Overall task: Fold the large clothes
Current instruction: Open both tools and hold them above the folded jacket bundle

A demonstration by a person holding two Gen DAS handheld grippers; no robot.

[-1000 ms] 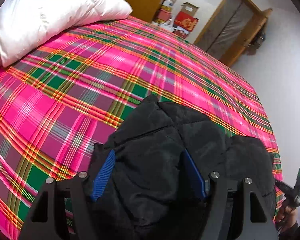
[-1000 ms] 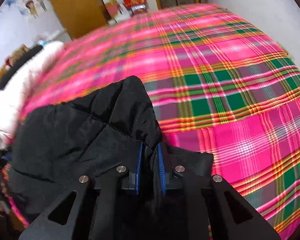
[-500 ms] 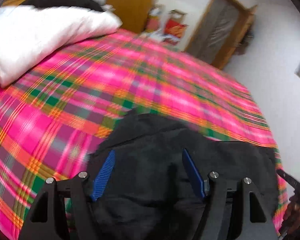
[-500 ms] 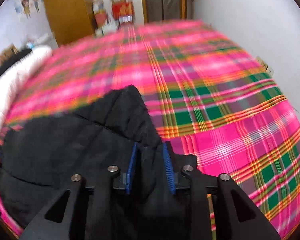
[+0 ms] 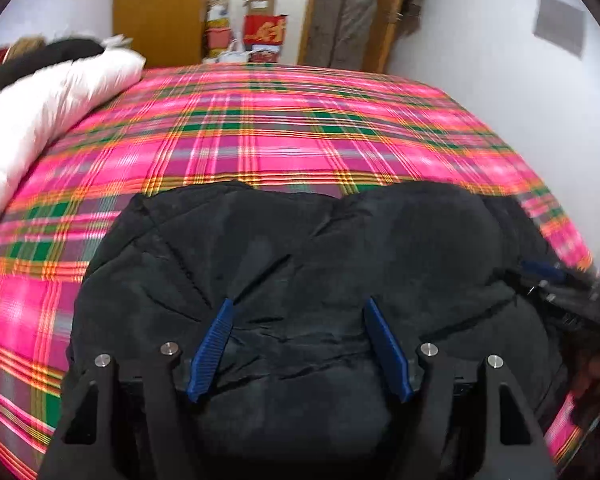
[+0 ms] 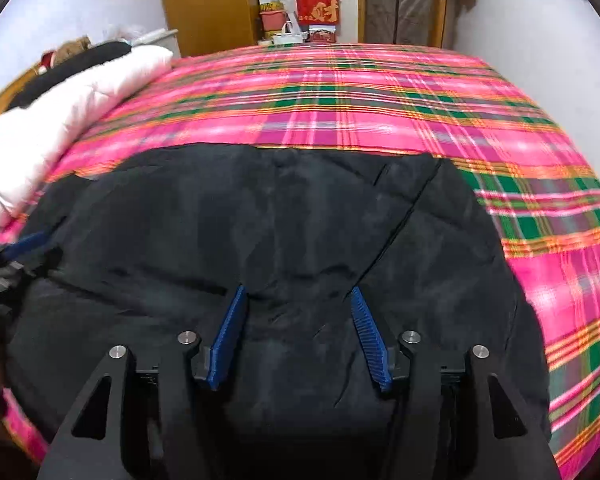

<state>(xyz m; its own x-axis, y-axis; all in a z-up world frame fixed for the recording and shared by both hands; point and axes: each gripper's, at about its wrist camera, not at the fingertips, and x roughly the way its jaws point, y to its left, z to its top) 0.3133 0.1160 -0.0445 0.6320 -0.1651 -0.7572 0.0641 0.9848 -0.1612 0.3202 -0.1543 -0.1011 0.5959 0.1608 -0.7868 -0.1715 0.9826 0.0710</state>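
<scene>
A black padded jacket point(image 5: 300, 248) point(image 6: 260, 220) lies folded in a broad bundle on the near part of a pink plaid bed cover point(image 5: 280, 140) point(image 6: 340, 100). My left gripper point(image 5: 298, 304) hovers over its near left part. Its blue pads stand wide and are closing a little, and they do not press the fabric under them. My right gripper point(image 6: 298, 290) is over the near right part, its jaws opening, the fabric loose beneath them. Each gripper shows at the edge of the other's view: the right gripper point(image 5: 548, 280), the left gripper point(image 6: 20, 248).
A white quilt point(image 5: 40, 120) point(image 6: 60, 120) is heaped along the left side of the bed, with dark clothing on top. Beyond the far edge stand a wooden cabinet point(image 6: 208, 4), stacked boxes point(image 6: 318, 8) and a door point(image 5: 352, 12). A white wall runs along the right.
The right gripper's jaws, shut on a jacket fold before, have spread and let it go. Both hands have swung round to face the bed squarely, and the jacket now lies flatter and wider.
</scene>
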